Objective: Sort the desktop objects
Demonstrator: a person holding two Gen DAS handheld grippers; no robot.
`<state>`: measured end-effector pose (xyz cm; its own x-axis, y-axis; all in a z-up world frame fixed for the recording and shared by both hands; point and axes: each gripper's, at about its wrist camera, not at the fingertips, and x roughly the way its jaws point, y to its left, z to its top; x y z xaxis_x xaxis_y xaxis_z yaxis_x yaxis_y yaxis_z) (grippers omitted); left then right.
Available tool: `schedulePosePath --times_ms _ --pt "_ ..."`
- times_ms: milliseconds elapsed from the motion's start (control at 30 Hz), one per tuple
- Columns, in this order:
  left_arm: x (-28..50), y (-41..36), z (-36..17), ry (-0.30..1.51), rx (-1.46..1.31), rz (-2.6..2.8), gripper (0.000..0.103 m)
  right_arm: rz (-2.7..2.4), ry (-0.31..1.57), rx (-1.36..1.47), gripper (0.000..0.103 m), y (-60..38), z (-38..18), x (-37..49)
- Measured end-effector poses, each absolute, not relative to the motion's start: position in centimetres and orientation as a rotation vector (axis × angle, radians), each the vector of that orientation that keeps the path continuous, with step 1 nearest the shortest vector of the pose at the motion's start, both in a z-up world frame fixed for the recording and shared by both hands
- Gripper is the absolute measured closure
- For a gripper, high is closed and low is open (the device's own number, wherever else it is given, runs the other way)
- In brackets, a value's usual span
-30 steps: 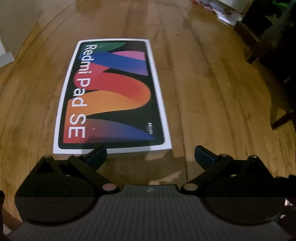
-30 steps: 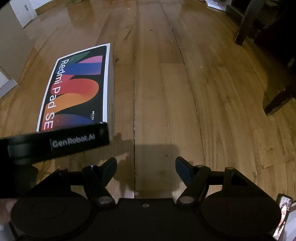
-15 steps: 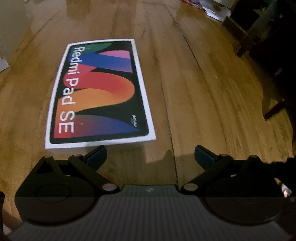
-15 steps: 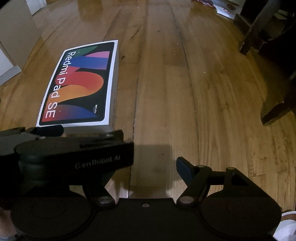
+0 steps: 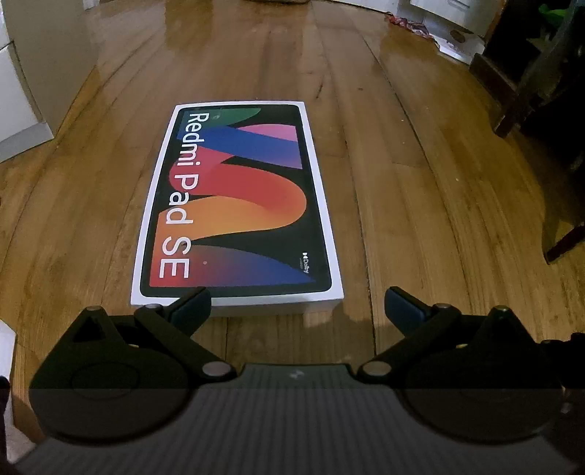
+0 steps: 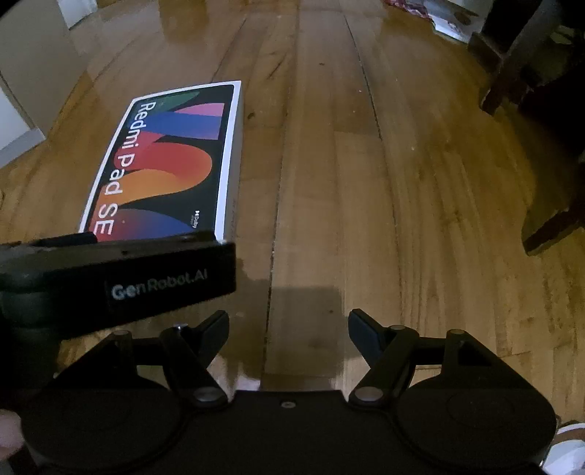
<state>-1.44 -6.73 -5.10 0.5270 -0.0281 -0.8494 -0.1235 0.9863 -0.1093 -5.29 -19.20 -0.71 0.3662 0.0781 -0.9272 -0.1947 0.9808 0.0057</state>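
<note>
A flat white Redmi Pad SE box with a colourful printed top lies on the wooden surface. My left gripper is open and empty, just short of the box's near end, its left finger overlapping the near left corner. In the right wrist view the box lies to the left. My right gripper is open and empty over bare wood, to the right of the box. The left gripper's black body, marked GenRobot.AI, hides the box's near end there.
Dark furniture legs stand at the right, also in the right wrist view. A pale cabinet stands at the far left. White papers and packaging lie at the back right.
The left gripper has swung so the box sits more central and squarer ahead of it. The right gripper shifted slightly; the left gripper's body stays across its left view. Both stay open.
</note>
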Motion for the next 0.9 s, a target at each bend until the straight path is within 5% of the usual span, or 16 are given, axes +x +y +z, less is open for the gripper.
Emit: schedulePosePath --times_ms 900 --pt "-0.6 -5.6 -7.0 1.071 -0.219 0.101 0.0 0.193 1.206 -0.169 0.026 -18.5 -1.5 -5.0"
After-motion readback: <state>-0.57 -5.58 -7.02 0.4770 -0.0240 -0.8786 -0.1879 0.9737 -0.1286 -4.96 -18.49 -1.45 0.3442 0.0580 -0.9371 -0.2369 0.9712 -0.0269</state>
